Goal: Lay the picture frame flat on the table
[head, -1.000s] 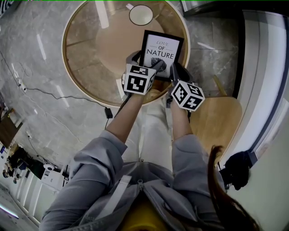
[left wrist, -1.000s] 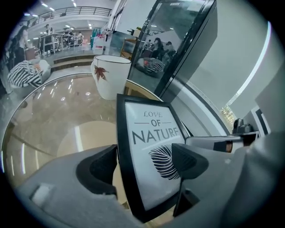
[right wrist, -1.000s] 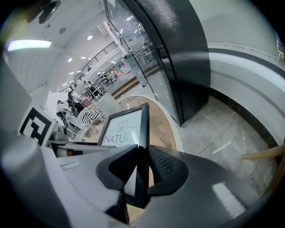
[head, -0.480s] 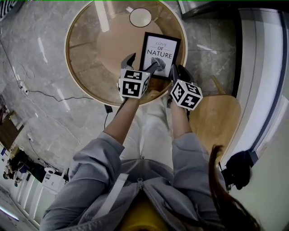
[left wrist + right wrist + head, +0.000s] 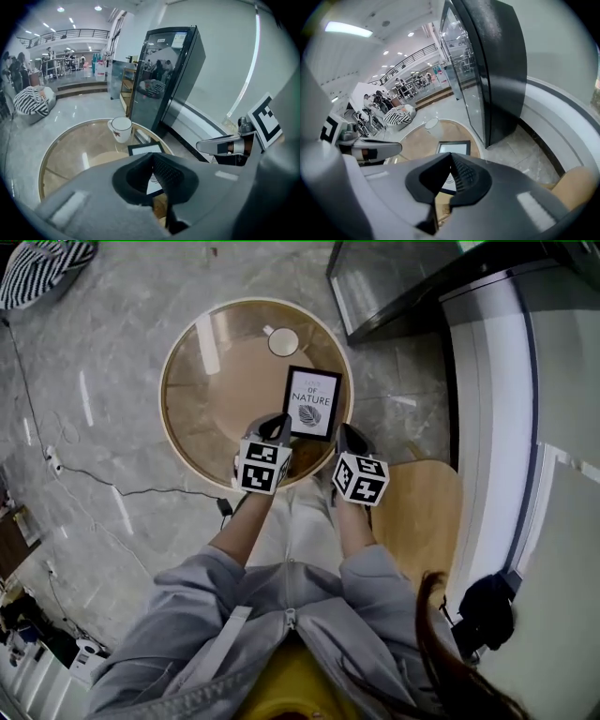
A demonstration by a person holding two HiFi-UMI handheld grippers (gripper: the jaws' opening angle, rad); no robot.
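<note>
Frame lies flat, face up, on table near its edge; left gripper and right gripper clear of it, jaws just closed on nothing; frame judged light, rigid, glazing fragile; best taken by opposite side rails.

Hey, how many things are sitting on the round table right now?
2. A picture frame lies on the near right part of the table; a white cup stands behind it, by the far edge. Part of the near edge is covered, so something small may be hidden.
</note>
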